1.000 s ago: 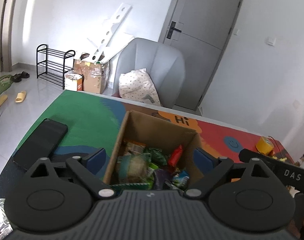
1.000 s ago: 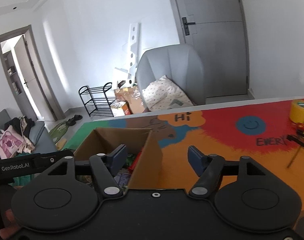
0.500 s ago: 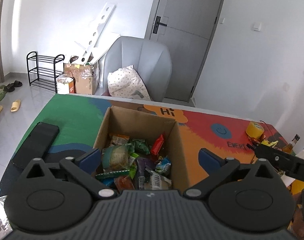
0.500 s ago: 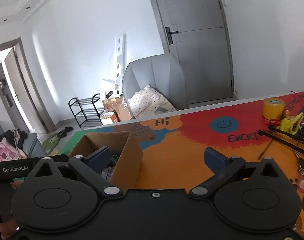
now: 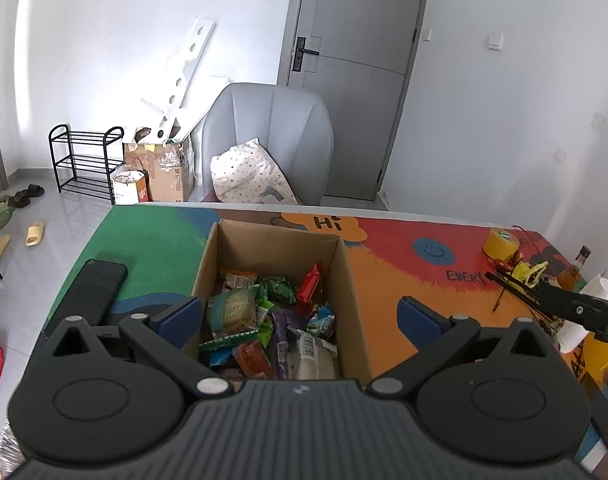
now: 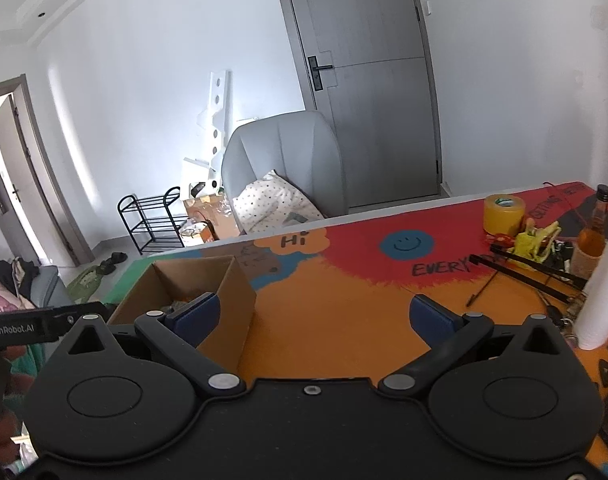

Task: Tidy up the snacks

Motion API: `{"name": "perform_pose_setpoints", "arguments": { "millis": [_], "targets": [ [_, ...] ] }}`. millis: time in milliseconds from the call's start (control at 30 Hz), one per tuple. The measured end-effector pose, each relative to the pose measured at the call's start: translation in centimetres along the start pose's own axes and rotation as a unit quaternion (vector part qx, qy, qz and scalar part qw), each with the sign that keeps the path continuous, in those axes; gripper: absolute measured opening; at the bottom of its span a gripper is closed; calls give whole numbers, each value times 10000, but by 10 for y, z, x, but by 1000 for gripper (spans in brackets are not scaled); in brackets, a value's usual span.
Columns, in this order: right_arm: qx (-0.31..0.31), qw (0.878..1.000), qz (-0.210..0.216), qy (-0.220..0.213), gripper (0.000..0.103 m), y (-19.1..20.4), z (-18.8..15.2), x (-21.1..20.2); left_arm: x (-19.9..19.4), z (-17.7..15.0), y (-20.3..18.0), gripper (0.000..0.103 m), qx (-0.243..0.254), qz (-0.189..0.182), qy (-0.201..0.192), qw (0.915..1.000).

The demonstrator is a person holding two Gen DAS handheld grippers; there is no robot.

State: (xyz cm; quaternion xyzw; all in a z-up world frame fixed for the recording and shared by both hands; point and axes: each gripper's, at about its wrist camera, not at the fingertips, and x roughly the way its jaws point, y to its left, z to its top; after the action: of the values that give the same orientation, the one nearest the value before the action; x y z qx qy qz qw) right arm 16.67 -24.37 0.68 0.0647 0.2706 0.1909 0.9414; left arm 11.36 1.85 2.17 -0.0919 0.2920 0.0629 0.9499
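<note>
Toward the far left edge of the table [image 5: 384, 288] sits the cardboard box [image 5: 348, 276], loosely filled with snack packets [image 5: 263, 316]. Both the left gripper [image 5: 299, 314] and the right gripper [image 6: 314, 316] have just been opening and stand wide, nothing between the jaws. The packets look light, crinkly and slippery, likely crushable; pinching a sealed edge seems safest.

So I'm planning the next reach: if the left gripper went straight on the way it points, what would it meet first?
Probably the snacks heaped in the open cardboard box. The left gripper is open and aimed into it, nothing between; depth is uncertain.
</note>
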Motion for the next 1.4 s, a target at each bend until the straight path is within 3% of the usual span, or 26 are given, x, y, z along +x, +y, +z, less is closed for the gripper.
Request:
{"name": "perform_pose_setpoints", "arguments": {
  "millis": [733, 1400],
  "targets": [
    [-183, 9997, 74, 168, 103, 3, -29, -53, -60, -32, 2, 103, 371, 98, -97, 9992],
    [-297, 9994, -46, 167, 103, 5, -35, -69, -74, -42, 4, 103, 322, -22, -112, 9994]
  ]
}}
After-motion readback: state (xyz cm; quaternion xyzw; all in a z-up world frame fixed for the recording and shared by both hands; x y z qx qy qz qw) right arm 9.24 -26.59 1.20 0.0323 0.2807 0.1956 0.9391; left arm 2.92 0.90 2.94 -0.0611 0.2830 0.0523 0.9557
